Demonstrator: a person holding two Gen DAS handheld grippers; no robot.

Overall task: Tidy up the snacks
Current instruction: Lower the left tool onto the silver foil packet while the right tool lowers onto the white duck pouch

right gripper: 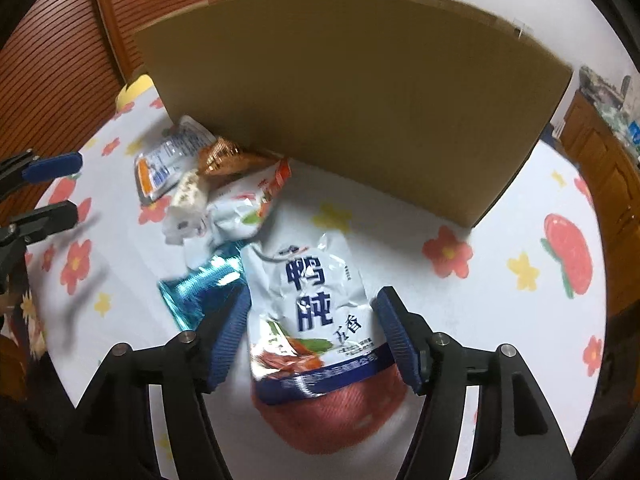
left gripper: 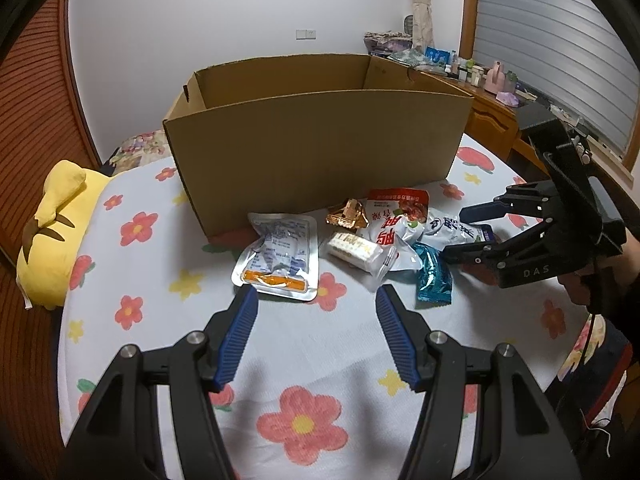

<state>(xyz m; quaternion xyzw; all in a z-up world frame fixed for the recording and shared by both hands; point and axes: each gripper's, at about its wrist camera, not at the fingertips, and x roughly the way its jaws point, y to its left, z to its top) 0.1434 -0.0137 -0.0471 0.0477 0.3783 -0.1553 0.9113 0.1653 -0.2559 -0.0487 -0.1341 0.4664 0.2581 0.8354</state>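
Right now the right tool (right gripper: 310, 320) is spread wide, its blue fingers (right gripper: 394, 334) on either side of a white and blue snack pouch (right gripper: 310, 304) that lies flat on the flowered bedspread (right gripper: 400, 252). The left finger seems to press against the pouch's edge and a teal foil packet (right gripper: 202, 294) next to it, while the right finger is just beside the pouch; nothing is clamped yet. In the left wrist view this same tool (left gripper: 464, 232) reaches into the pile from the side.

The left tool (left gripper: 316, 294) is also wide open and holds nothing, hovering just short of a silver pouch with an orange stripe (left gripper: 278, 258).

Beyond the tools, the snacks sit in one loose heap against the near wall of a cardboard box (left gripper: 316, 136): the silver pouch, a gold wrapper (left gripper: 348, 214), a small pale bar (left gripper: 354, 250), a red and white bag (left gripper: 394, 220), the teal packet (left gripper: 432, 276) and the white and blue pouch (left gripper: 448, 230).

As for progress, the part of the box's inside that shows looks bare, though its floor is hidden. I judge the sorting barely begun, with every visible snack left to move.
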